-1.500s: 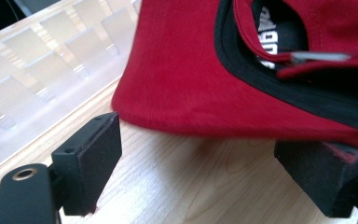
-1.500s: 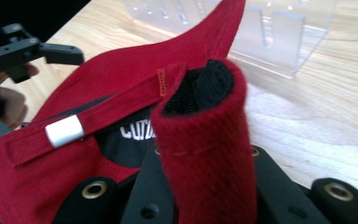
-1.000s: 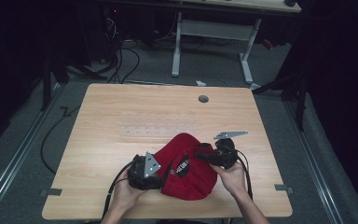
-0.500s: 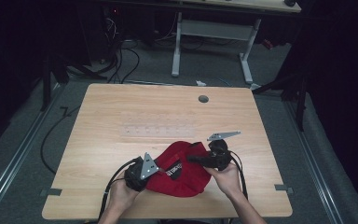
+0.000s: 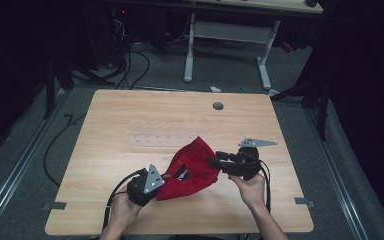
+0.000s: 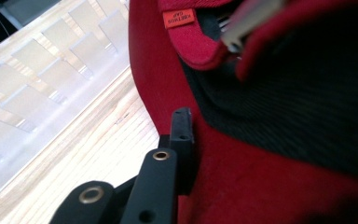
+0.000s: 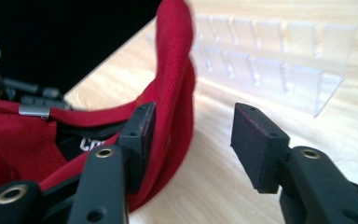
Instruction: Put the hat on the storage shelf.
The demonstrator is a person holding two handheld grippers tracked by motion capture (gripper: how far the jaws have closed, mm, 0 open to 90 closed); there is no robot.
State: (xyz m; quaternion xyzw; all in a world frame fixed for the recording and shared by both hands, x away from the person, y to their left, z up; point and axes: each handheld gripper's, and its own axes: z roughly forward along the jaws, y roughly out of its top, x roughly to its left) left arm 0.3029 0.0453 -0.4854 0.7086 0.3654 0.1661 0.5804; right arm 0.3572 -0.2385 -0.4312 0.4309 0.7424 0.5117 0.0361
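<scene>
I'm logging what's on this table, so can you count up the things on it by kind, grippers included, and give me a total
Red caps: 1
Clear plastic racks: 1
Hand-held grippers: 2, left and right
Total: 4

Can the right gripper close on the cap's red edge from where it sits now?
Probably yes. The right gripper is open, and the red cap has its edge lying against the inner face of one jaw, with nothing else between the jaws. The left gripper holds the far side.
</scene>
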